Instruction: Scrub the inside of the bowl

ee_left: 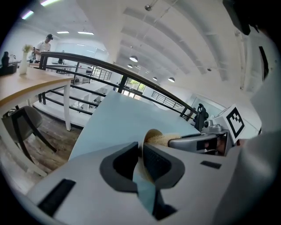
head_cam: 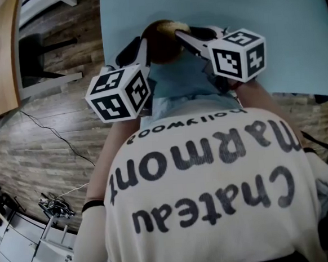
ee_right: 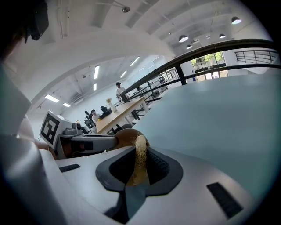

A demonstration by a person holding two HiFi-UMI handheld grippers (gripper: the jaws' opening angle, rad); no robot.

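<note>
The bowl [head_cam: 159,40] is a small brown one, wooden or shell-like by the look of it. It is held up at the near edge of the pale blue table [head_cam: 268,12], just in front of the person's chest; I cannot tell whether its base touches the tabletop. The left gripper [head_cam: 139,49] has it by the rim, with the thin wall nipped between the two jaws, one pad inside and one outside. The right gripper [head_cam: 193,39] is clenched on a flat pad of coarse tan fibre, a scrubber [ee_right: 139,173], whose free end pokes in at the bowl's mouth beside the rim. I would judge the bowl light and stiff, with a hard, smooth wall that could slide or twist in a pinch this narrow once the scrubbing pushes against it. A deeper bite on the rim, or resting the base on the table, would steady it. It does not look fragile, though a thin edge under hard pads could chip. The scrubber looks soft and springy, so it should bend to the curve rather than scratch. Beyond them, each gripper carries its marker cube [head_cam: 118,93], and the floor beside the table is wood plank [head_cam: 57,136].
</note>
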